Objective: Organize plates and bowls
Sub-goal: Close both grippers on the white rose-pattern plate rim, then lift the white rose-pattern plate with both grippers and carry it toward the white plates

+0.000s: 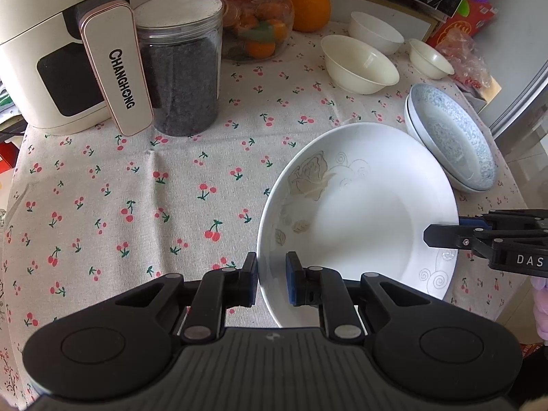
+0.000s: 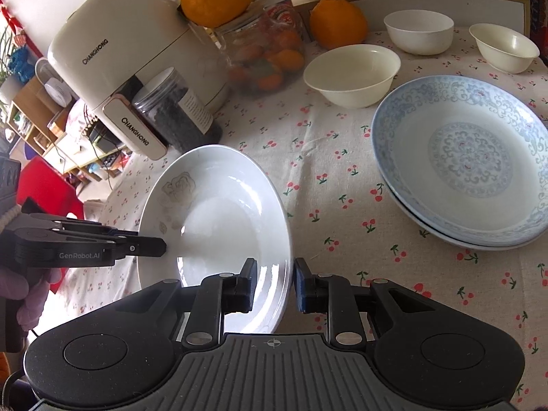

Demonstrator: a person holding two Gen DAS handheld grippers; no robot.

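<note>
The left gripper [image 1: 271, 282] and right gripper [image 2: 273, 284] are each pinching opposite rims of the large white rose-patterned ceramic plate [image 1: 359, 219], jaws nearly closed; beside it two stacked blue-patterned plates [image 2: 462, 161] are sitting; beyond it three cream bowls [image 2: 352, 72], a dark-filled plastic jar [image 1: 181, 75] and a cream air fryer [image 1: 61, 51] are crowding the cherry-print tablecloth [image 1: 137, 188].

We see a cream air fryer [image 1: 51, 68] on the cherry-print tablecloth [image 1: 137, 188], with a dark-filled plastic jar [image 1: 183, 68] just beside it. Behind stands a glass jar [image 1: 257, 24] of fruit, near an orange [image 1: 308, 5].
</note>
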